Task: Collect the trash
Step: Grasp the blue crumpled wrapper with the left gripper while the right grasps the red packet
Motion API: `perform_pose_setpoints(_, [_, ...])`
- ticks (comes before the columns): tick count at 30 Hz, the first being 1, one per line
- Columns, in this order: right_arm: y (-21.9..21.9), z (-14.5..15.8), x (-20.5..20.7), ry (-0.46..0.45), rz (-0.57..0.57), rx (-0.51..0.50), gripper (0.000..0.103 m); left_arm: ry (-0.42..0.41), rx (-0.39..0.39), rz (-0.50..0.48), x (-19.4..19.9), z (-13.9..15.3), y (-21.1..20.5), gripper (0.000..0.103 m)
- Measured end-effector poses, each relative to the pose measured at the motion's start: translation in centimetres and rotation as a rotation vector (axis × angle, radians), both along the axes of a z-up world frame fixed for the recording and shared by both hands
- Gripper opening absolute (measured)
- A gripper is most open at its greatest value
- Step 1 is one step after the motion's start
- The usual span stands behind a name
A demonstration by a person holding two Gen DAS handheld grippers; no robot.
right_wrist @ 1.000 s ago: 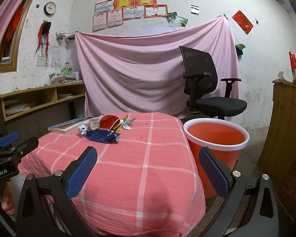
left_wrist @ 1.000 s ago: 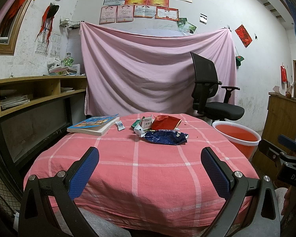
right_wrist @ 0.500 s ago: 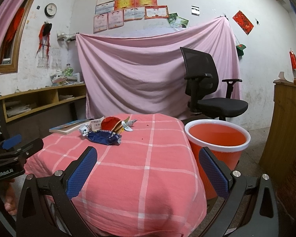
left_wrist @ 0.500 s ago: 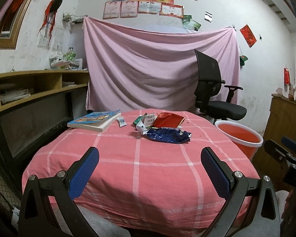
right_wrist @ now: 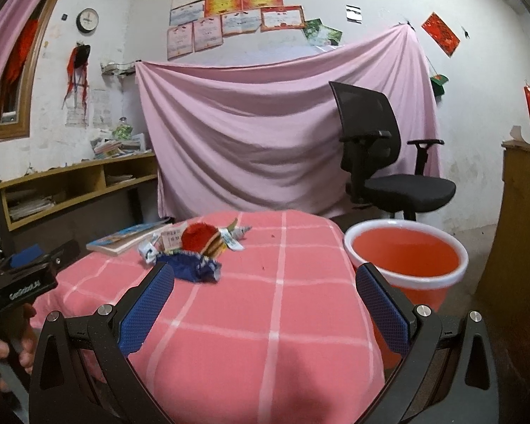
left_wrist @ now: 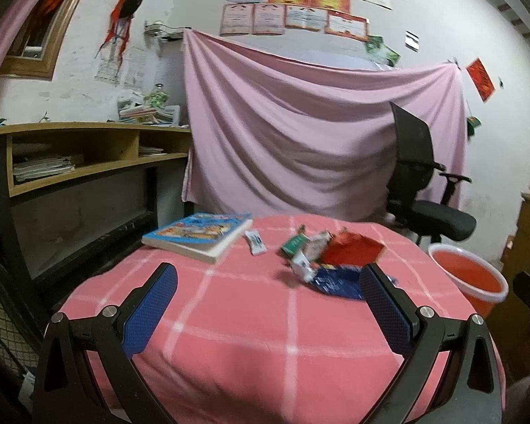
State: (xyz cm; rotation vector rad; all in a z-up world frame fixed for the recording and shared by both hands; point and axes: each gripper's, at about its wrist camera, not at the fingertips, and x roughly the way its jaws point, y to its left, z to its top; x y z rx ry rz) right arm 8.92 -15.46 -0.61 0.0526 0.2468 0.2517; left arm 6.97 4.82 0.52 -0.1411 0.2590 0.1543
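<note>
Both claws are spread wide with nothing between their blue pads, held above the near edge of the counter [left_wrist: 265,335], which is draped in a pink checked cloth. In the left wrist view the left claw [left_wrist: 268,282] faces the trash pile from the near side, and the pile sits at about 1 o'clock from it, toward the far half of the counter. The pile is a crumpled blue wrapper [left_wrist: 335,282] nearest the claw, a red packet [left_wrist: 353,249] just behind and touching it, a small white carton [left_wrist: 316,245] and a green packet [left_wrist: 293,245] at its left, and a white wrapper [left_wrist: 255,242] lying apart at 11 o'clock, just beside a book [left_wrist: 201,235]. The view is blurred, so finer print cannot be read. In the right wrist view the right claw [right_wrist: 265,279] sees the same heap at 11 o'clock, with the blue wrapper [right_wrist: 190,268] just past its left finger. An orange bucket with a white rim [right_wrist: 406,258] stands on the floor close beside the counter at 2 o'clock. A black office chair [right_wrist: 388,162] stands behind it before a pink sheet [right_wrist: 265,123] hung on the wall. The left claw's body, held in a hand [right_wrist: 3,349], shows at 9 o'clock.
</note>
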Motion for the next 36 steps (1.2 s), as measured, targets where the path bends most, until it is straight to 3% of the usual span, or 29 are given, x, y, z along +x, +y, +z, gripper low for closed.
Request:
perform_pose_setpoints(11, [3.9,2.1,8.3,-0.031,0.104,-0.088,0.103,0.007,0.002,-0.009,6.0,0.4,2.0,0.101])
perform_pose_setpoints(19, [5.7,0.4,14.3,0.167,0.153,-0.152,0.103,0.188,0.041,-0.052,10.2,-1.7,1.3,0.101])
perform_pose_setpoints(25, [6.9,-0.3,16.2,0.23,0.246,-0.14,0.102,0.253,0.04,-0.096,11.8,-2.8,0.7,0.097])
perform_pose_setpoints(28, [7.9,-0.8,17.6,0.283,0.288,-0.144,0.087,0.282,0.022,-0.131,12.4,-3.2,0.7,0.087])
perform_pose_setpoints(30, [8.2,-1.3,18.6,0.324,0.308,-0.143,0.074,0.306,0.003,-0.153,12.8,-3.5,0.9,0.075])
perform_pose_setpoints(36, [8.6,-2.3,19.9,0.412,0.367,-0.118,0.056,0.356,-0.046,-0.191,13.5,-3.9,1.5,0.062])
